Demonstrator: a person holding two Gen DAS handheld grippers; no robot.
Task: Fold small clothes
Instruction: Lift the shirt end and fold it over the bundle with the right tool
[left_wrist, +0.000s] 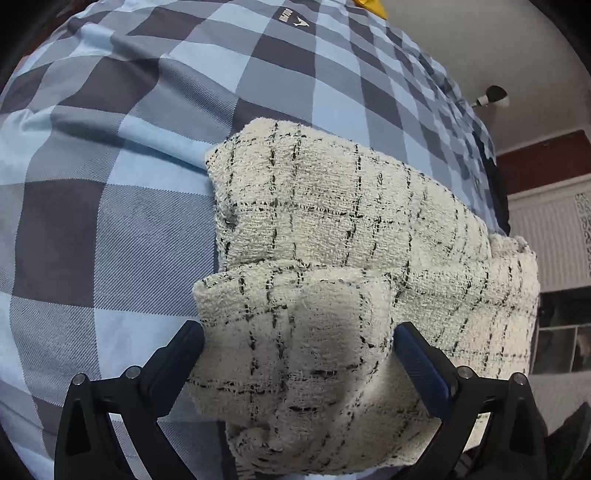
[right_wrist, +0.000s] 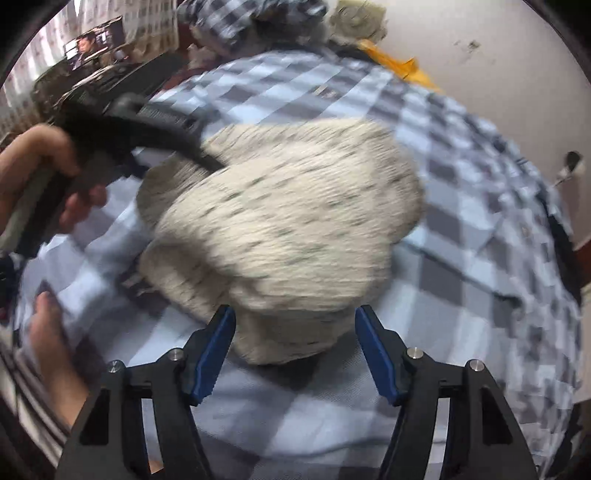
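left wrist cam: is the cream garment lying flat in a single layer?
No: the cream garment is folded over itself in thick layers on the checked sheet, bunched between the open left gripper fingers.

A cream knitted garment (left_wrist: 332, 229) with thin black grid lines lies folded in layers on a bedsheet (left_wrist: 110, 184) checked in light blue, grey and dark grey. The left gripper (left_wrist: 299, 343) sits at the bottom, its two black fingers spread wide on either side of a bunched fold of the garment's near edge.
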